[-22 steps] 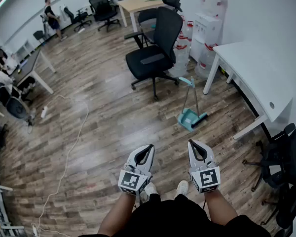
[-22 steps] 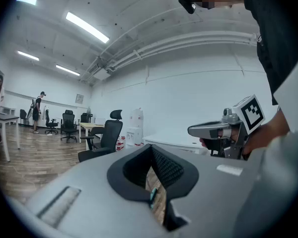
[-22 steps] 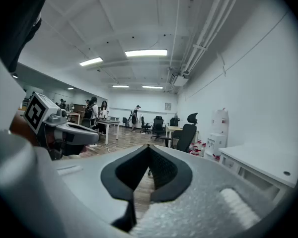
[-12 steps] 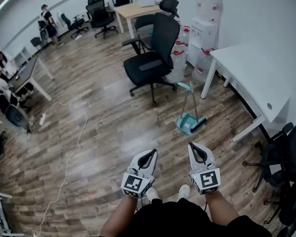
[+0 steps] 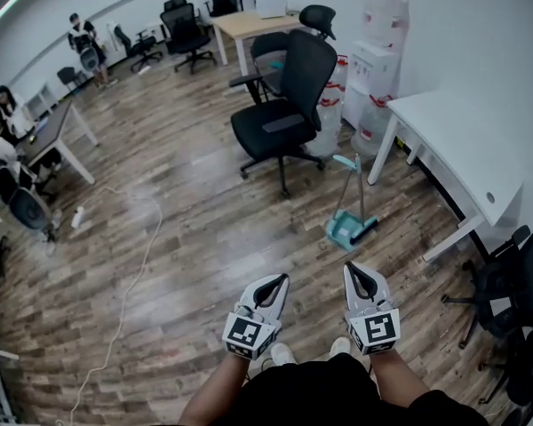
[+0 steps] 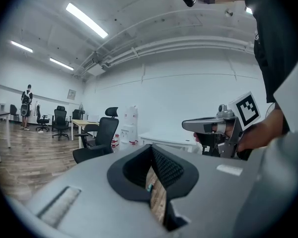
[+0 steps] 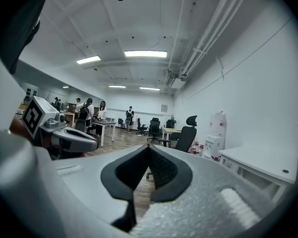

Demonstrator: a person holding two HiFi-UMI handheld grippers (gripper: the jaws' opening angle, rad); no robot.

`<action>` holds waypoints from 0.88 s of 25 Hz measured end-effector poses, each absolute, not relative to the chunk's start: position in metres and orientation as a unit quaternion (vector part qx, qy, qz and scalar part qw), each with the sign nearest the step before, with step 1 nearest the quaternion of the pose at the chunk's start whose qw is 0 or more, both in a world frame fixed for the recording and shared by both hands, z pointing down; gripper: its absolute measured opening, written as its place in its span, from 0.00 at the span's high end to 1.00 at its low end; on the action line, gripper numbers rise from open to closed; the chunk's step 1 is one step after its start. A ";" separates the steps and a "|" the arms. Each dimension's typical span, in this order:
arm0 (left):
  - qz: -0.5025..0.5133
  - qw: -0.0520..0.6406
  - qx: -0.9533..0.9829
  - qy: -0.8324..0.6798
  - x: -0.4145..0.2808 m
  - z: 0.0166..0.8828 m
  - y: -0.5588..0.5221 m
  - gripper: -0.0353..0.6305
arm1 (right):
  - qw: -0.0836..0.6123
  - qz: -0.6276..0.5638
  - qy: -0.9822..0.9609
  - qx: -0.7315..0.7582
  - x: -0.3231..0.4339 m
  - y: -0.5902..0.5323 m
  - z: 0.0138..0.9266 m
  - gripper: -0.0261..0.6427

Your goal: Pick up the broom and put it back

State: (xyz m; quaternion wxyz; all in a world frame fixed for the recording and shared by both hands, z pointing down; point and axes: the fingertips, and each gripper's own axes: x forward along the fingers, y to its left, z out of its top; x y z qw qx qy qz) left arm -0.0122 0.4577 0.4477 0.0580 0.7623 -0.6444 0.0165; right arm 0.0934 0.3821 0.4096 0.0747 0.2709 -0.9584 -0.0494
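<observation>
- Low at 6 o'clock in the head view: left gripper (image 5: 281, 279) and right gripper (image 5: 348, 268), side by side, a gap between them, both aimed ahead over the wood floor (image 5: 195, 211).
- Left gripper: tips pressed together, nothing pinched. Right gripper: the same, tips closed and empty.
- Up at 1 o'clock from the grippers, well apart from both: broom (image 5: 363, 204), upright on the floor with its black head down, snug against a teal dustpan (image 5: 341, 232).
- Hard by the broom at 2 o'clock: white counter (image 5: 462, 140), with its front leg and rounded edge close in. Little room on that side.
- At 12 o'clock, past the broom: black office chair (image 5: 289, 105), wheeled base near the dustpan's handle.
- Between grippers and broom: an open run of floorboards, wider toward 10 o'clock.
- Far out at 9 o'clock: white cable (image 5: 133, 264) snaking over the boards, well apart from the broom.
</observation>
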 end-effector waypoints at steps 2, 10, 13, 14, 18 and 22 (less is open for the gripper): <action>0.020 0.058 0.763 -0.644 -0.021 0.449 0.462 0.92 | 0.075 -0.043 -0.957 0.275 0.087 0.387 0.413 0.96; 0.024 0.070 0.757 -0.649 -0.038 0.460 0.443 0.92 | 0.084 -0.023 -0.956 0.279 0.076 0.369 0.428 0.96; 0.030 0.071 0.756 -0.650 -0.042 0.462 0.427 0.92 | 0.081 -0.023 -0.957 0.276 0.067 0.349 0.430 0.96; 0.033 0.072 0.757 -0.649 -0.043 0.462 0.421 0.92 | 0.078 -0.022 -0.958 0.276 0.065 0.342 0.430 0.96; 0.043 0.076 0.758 -0.646 -0.045 0.461 0.393 0.92 | 0.057 -0.009 -0.958 0.281 0.060 0.308 0.425 0.96; 0.043 0.073 0.763 -0.640 -0.045 0.456 0.350 0.92 | 0.055 -0.012 -0.956 0.287 0.058 0.264 0.420 0.96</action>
